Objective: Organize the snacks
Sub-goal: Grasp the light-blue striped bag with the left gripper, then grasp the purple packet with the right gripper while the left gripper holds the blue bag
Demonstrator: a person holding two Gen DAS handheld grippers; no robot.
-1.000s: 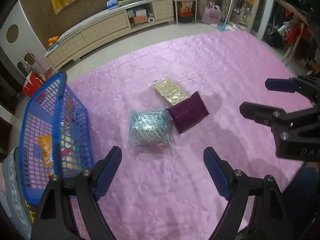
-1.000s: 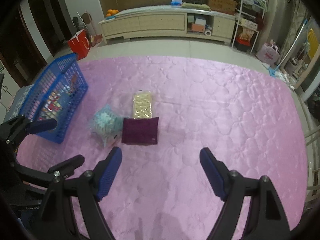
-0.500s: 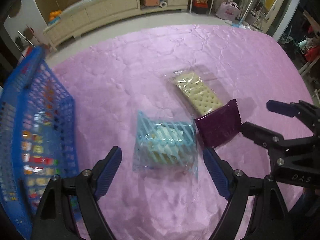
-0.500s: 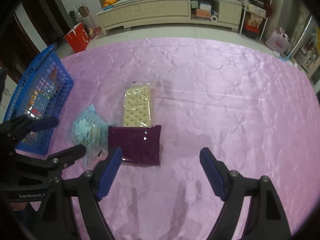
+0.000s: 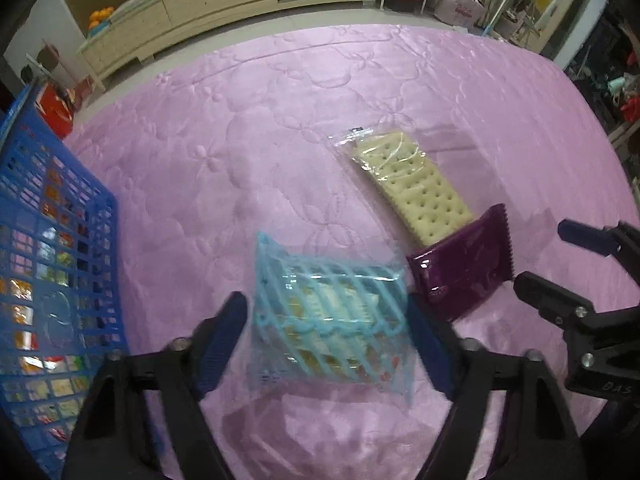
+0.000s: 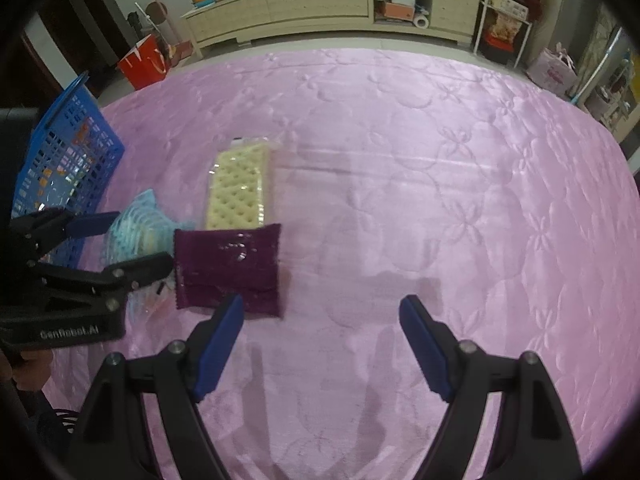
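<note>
Three snacks lie on a pink quilted cover: a light blue striped bag, a purple packet and a clear pack of pale crackers. My left gripper is open, its fingers on either side of the blue bag. My right gripper is open and empty, its left finger just in front of the purple packet. The blue bag and crackers also show in the right wrist view. A blue basket with several snacks stands at the left.
The pink cover stretches far to the right. A long beige cabinet runs along the back wall. A red bag stands on the floor beyond the basket. The right gripper shows at the right of the left wrist view.
Both grippers have moved forward and down toward the snacks. The left one has come around the blue bag; the right one has neared the purple packet. Both stay open.
</note>
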